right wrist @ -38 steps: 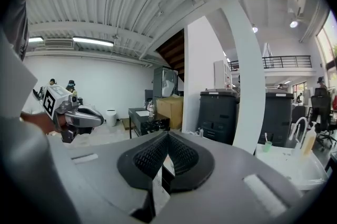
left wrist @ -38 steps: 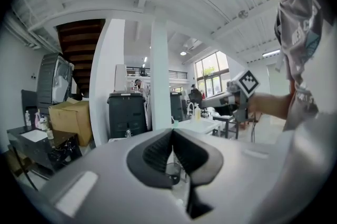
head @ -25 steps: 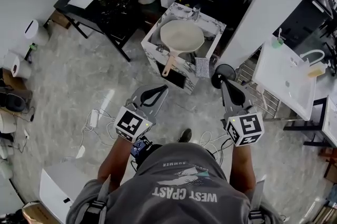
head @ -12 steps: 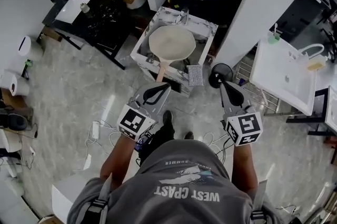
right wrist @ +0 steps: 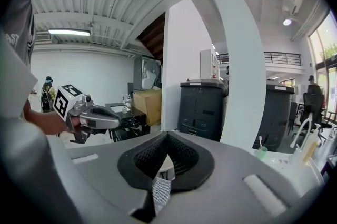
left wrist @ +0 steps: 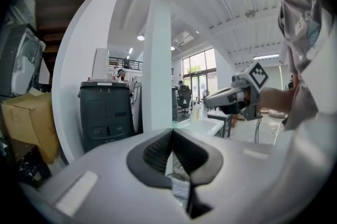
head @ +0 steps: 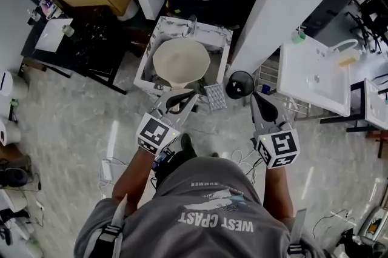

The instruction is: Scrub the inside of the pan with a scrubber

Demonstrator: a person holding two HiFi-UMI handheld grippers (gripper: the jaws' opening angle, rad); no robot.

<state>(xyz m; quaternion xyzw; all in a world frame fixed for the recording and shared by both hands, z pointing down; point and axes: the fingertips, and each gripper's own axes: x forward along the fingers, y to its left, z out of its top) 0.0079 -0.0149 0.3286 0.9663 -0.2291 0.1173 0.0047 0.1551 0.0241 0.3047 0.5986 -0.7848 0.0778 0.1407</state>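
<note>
Pan [head: 180, 60] sits in marble-patterned sink box [head: 170, 25], 12 o'clock from person. Scrubber [head: 214, 96] lies on box rim at pan's 5 o'clock, nothing touching it. Left gripper [head: 191, 94] hovers at pan's 6 o'clock, jaws together, empty. Right gripper [head: 254, 95] at scrubber's 3 o'clock, apart from it, jaws together, empty.

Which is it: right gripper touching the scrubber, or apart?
Apart. The head view shows a clear gap between the right gripper and the scrubber.
</note>
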